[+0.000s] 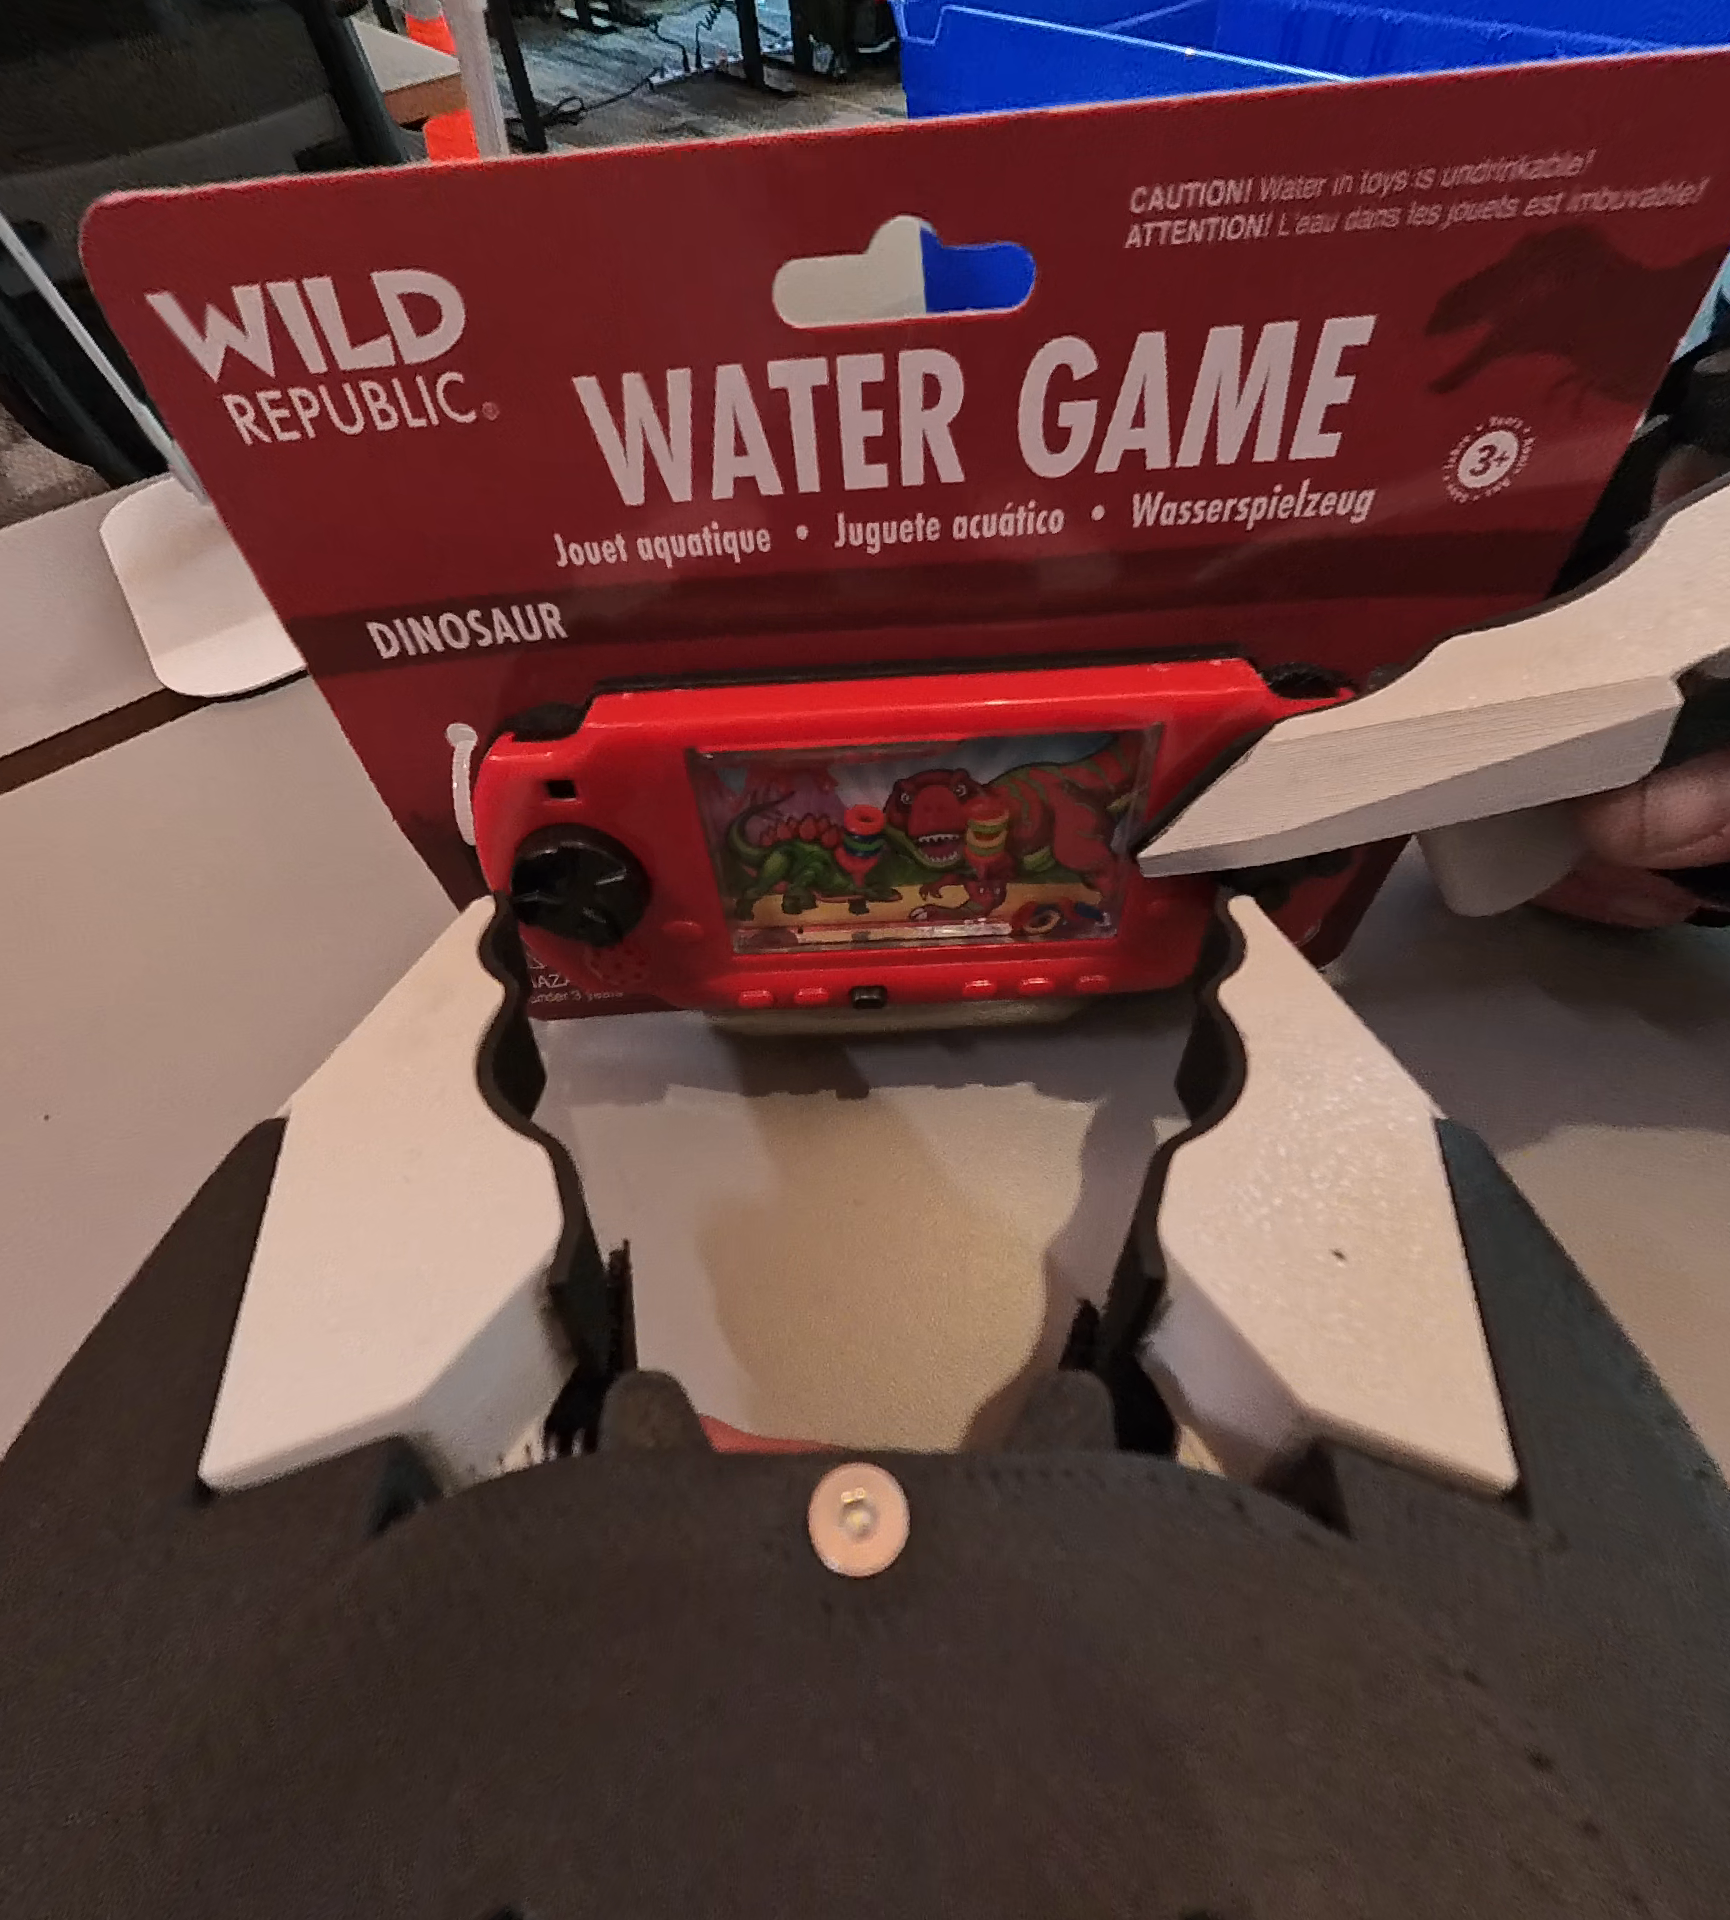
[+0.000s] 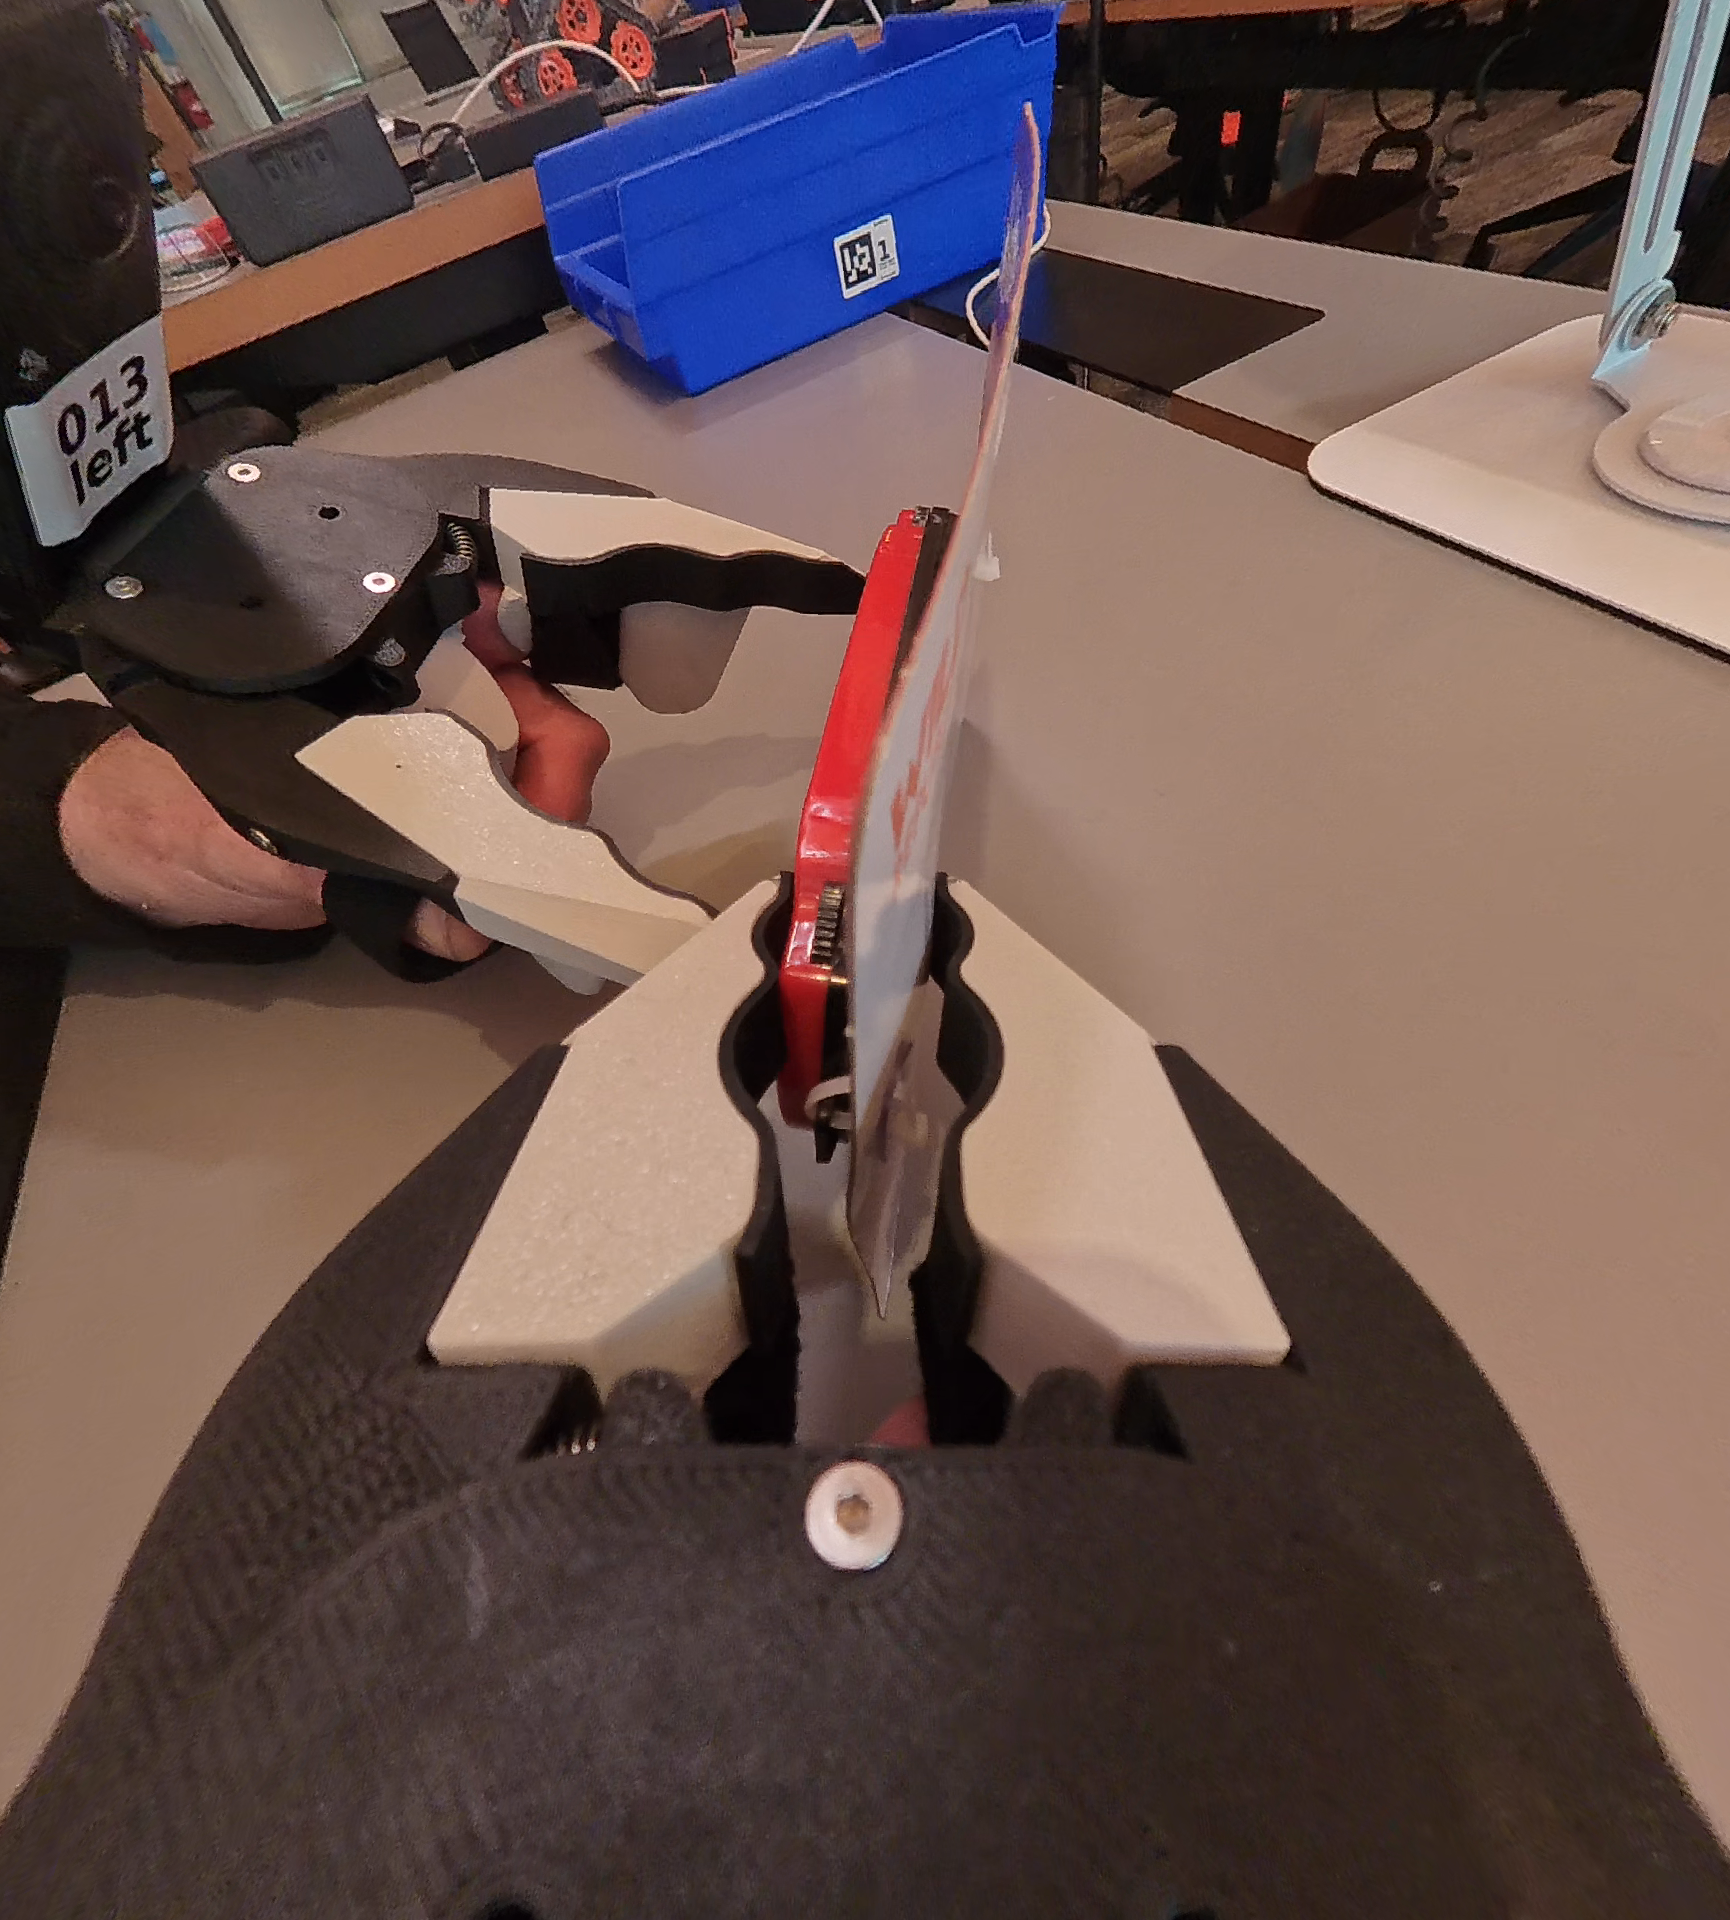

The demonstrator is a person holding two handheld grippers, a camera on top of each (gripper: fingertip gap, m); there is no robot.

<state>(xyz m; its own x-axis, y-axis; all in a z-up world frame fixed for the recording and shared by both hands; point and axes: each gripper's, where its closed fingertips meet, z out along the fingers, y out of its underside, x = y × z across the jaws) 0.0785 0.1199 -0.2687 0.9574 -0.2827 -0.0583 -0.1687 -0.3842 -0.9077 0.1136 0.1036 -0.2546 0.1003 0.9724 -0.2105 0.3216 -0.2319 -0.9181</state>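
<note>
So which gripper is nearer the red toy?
Right. The right gripper is shut on the toy and its card, at one end. The left gripper is open, its fingertips just short of the toy's front.

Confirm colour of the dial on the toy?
Black, on the dial of the red toy; left wrist view shows it best.

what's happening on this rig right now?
A person works two handheld grippers over a grey table. The right gripper is shut on one end of a red handheld toy game on a red backing card, holding it upright. The left gripper is open, fingers apart, facing the toy's front. A blue plastic bin sits behind.
</note>
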